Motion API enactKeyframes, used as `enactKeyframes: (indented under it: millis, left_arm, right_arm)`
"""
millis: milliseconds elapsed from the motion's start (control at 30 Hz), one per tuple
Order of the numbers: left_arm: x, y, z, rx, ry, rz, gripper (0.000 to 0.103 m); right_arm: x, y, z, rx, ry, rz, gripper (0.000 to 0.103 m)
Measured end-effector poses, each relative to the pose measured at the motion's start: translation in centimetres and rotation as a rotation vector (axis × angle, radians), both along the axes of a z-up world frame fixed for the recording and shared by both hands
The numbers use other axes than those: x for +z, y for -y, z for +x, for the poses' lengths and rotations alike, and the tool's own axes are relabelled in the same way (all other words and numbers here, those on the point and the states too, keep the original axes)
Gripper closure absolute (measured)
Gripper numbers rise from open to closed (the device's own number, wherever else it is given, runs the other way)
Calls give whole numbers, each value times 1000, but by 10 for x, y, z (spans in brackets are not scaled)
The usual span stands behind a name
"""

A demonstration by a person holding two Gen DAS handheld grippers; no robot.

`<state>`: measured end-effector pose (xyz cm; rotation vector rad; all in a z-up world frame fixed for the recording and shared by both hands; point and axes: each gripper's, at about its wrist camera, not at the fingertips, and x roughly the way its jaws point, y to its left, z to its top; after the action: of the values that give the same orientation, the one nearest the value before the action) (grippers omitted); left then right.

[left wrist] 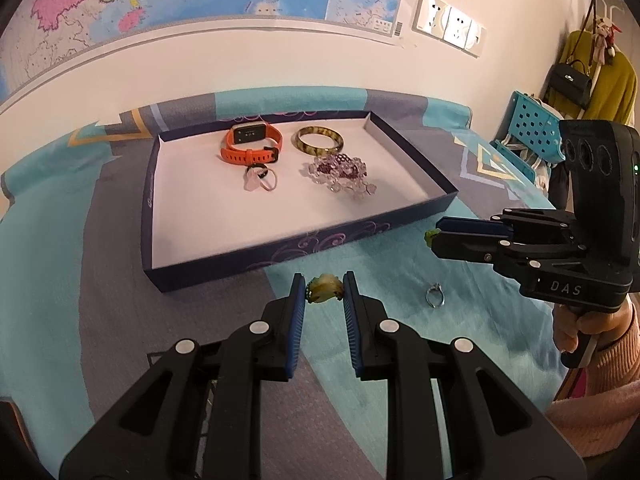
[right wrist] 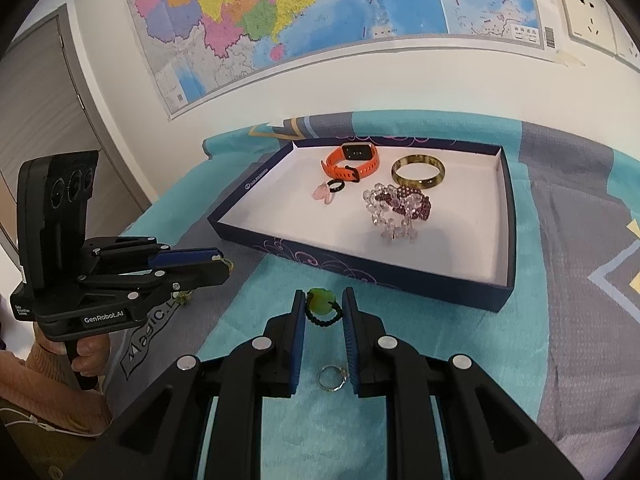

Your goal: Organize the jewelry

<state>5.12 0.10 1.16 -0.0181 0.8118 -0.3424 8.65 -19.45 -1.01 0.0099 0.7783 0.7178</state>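
Both grippers are pinching small, light, slippery pieces across their width: the left gripper (left wrist: 324, 290) a yellowish carved stone pendant (left wrist: 325, 289), the right gripper (right wrist: 323, 306) a green stone charm on black beaded cord (right wrist: 322, 306).

Supporting surface: a bed (left wrist: 100, 240) covered with a patterned cloth (right wrist: 560, 320) in teal and grey (yellow-edged chevron motifs toward the corners). Lying directly on it — a shallow dark-blue tray (left wrist: 248, 258) with a white interior and swirl-printed walls, set near the wall side; and a silver ring (left wrist: 434, 295), loose on the teal band just in front of the tray.
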Motion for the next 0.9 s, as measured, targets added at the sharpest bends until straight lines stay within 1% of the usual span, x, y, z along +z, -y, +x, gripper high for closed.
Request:
enactKeyframes:
  millis: [333,900]
  left_arm:
    - [12,0,10,3,30,-6,83]
    - [18,-5,14,11,62,-7,83]
  right_arm:
    - [8,-5,9,14,20,6,86]
    - [13,-4,15,6,28,18,86]
